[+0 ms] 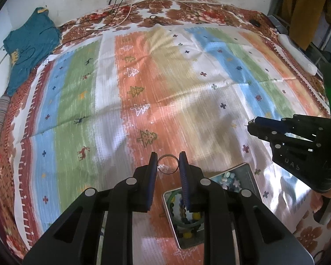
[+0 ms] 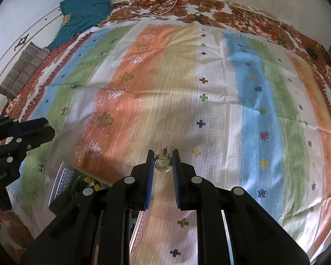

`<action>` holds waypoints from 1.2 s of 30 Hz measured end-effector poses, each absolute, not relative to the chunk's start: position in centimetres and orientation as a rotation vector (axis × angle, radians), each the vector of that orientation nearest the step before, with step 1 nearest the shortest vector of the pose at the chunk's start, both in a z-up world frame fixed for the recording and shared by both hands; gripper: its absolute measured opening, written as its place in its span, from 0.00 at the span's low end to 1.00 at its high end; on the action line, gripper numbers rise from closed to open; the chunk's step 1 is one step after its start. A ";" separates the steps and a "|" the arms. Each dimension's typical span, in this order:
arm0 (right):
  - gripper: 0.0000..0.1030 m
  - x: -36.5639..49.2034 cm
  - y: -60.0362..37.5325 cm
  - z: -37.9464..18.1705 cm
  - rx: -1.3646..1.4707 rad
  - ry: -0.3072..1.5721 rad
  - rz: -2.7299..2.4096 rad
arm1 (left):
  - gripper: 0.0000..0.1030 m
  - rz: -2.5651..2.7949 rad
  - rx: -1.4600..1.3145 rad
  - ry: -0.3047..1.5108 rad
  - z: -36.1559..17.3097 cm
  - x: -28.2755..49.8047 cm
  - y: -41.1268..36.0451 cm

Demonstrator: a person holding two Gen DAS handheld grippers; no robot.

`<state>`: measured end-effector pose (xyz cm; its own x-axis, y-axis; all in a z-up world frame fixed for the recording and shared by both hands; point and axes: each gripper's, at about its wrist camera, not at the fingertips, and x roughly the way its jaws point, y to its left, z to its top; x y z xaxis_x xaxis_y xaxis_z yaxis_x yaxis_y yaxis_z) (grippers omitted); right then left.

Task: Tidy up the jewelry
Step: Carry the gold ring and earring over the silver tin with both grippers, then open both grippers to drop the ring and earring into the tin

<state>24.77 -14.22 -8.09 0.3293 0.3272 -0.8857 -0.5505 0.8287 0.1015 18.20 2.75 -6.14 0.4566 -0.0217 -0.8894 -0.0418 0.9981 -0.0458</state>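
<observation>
My left gripper [image 1: 168, 160] is shut on a silver ring-shaped bangle [image 1: 168, 164] with a small sparkly charm, held above the striped cloth. Just below and to its right lies a metal tray [image 1: 247, 172] with bead bracelets [image 1: 187, 216] and pale stones inside. My right gripper [image 2: 163, 158] is shut on a gold hoop earring [image 2: 163, 164] with a small top piece. The right gripper also shows at the right of the left wrist view [image 1: 257, 125], and the left gripper shows at the left of the right wrist view [image 2: 45, 128]. The tray shows again at lower left [image 2: 63, 183].
A striped cloth [image 1: 143, 88] with trees and crosses covers a floral bedsheet [image 1: 187, 11]. A teal shirt [image 1: 31, 46] lies at the far left, cables [image 1: 121, 15] run along the far edge, and a white object [image 1: 298, 53] lies at the far right.
</observation>
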 end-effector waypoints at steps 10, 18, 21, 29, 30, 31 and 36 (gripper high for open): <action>0.16 22.0 -15.0 -6.7 -0.222 1.073 0.618 | 0.19 -0.021 -0.055 1.075 -5.4 16.1 1.8; 0.16 20.0 -15.1 -6.1 -0.218 1.073 0.654 | 0.19 -0.034 -0.056 1.078 -5.3 14.7 1.2; 0.16 19.2 -15.0 -6.0 -0.216 1.076 0.676 | 0.19 -0.048 -0.064 1.073 -5.2 14.3 1.0; 0.17 17.4 -14.2 -6.0 -0.221 1.084 0.732 | 0.19 -0.058 -0.072 1.081 -5.4 13.7 0.5; 0.17 17.4 -14.2 -6.0 -0.222 1.085 0.735 | 0.19 -0.056 -0.075 1.086 -5.5 13.7 0.6; 0.17 17.3 -14.2 -6.0 -0.221 1.085 0.738 | 0.19 -0.058 -0.080 1.089 -5.6 13.7 0.6; 0.30 17.4 -14.2 -6.3 -0.214 1.089 0.740 | 0.32 -0.075 -0.179 1.096 -5.7 13.8 1.6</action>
